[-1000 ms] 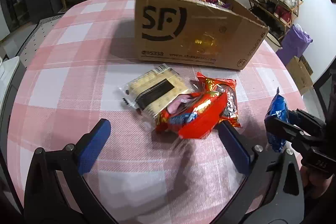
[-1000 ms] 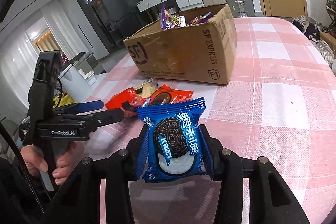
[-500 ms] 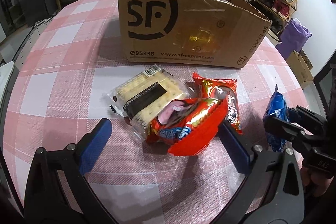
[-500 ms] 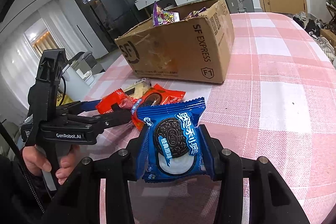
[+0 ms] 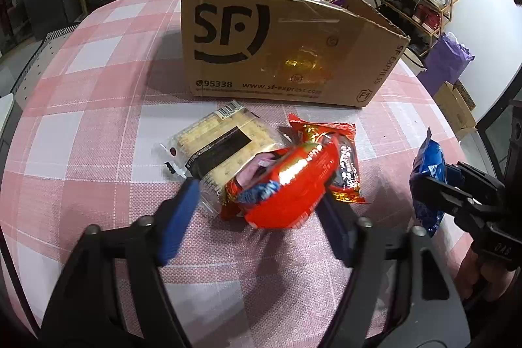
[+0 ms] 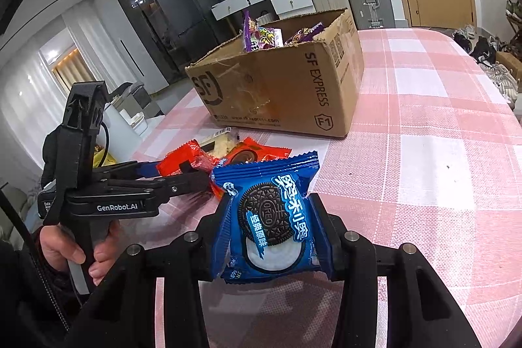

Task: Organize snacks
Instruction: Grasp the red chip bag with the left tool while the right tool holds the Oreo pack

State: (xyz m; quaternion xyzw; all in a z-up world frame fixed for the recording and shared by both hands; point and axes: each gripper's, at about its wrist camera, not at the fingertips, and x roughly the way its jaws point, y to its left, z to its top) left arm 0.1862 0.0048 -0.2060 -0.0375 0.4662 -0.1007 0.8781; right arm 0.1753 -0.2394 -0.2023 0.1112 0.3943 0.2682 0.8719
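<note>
Your right gripper (image 6: 272, 229) clamped on the blue Oreo packet (image 6: 270, 217), held above the checked tablecloth (image 6: 424, 185), your left gripper (image 5: 257, 204) jaws narrowing around the red snack packet (image 5: 290, 185), not clearly gripping, cardboard box (image 5: 280, 48) just behind.

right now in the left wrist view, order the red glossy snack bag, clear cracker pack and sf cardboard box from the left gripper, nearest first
1. Red glossy snack bag, between the left gripper fingers.
2. Clear cracker pack, behind it, left of centre.
3. Brown SF cardboard box, at the far side of the table.
</note>
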